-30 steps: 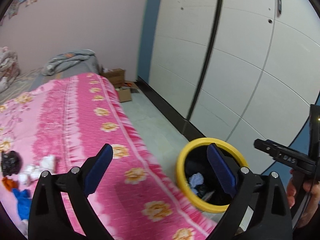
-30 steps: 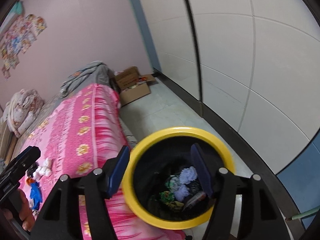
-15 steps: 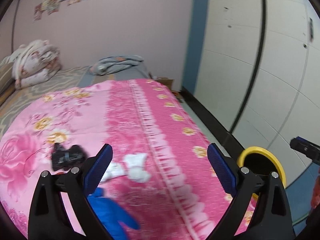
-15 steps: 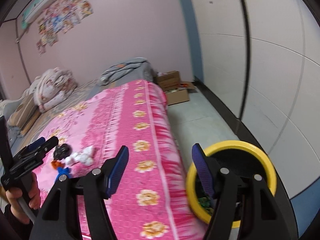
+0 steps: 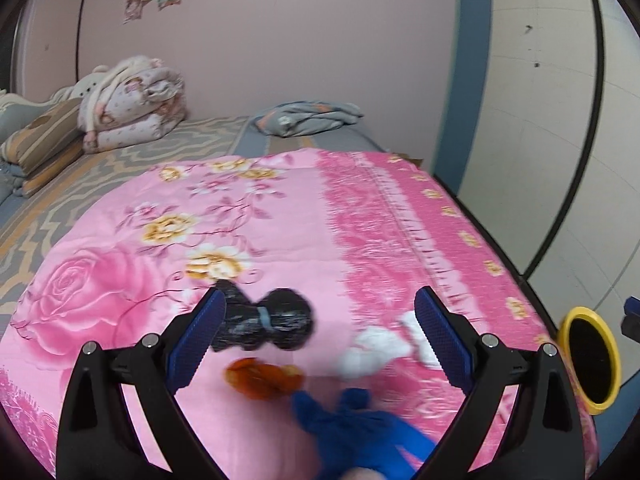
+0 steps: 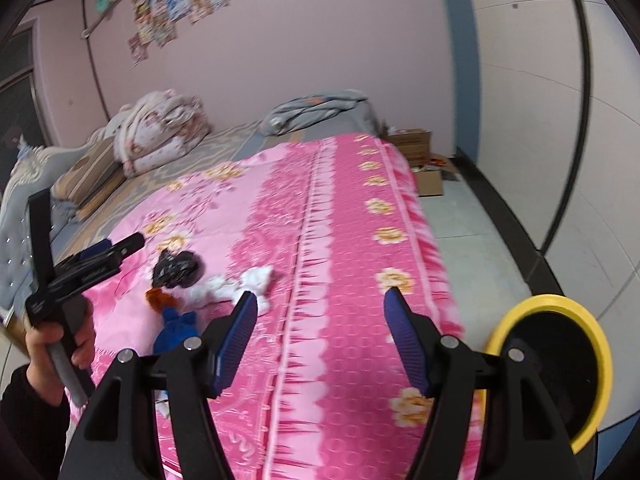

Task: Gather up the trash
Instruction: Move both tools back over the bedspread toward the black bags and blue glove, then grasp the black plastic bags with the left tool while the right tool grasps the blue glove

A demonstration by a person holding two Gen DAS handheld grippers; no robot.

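Left wrist view: your spread, empty left gripper [image 5: 316, 336] frames the crumpled black plastic bag [image 5: 264, 325] on the pink floral bedspread [image 5: 360, 216]; lower squarely, then pinch its middle.

2 wrist cams, both angled down at pink bed [image 5: 360, 216], shared trash pile [image 6: 208, 284].
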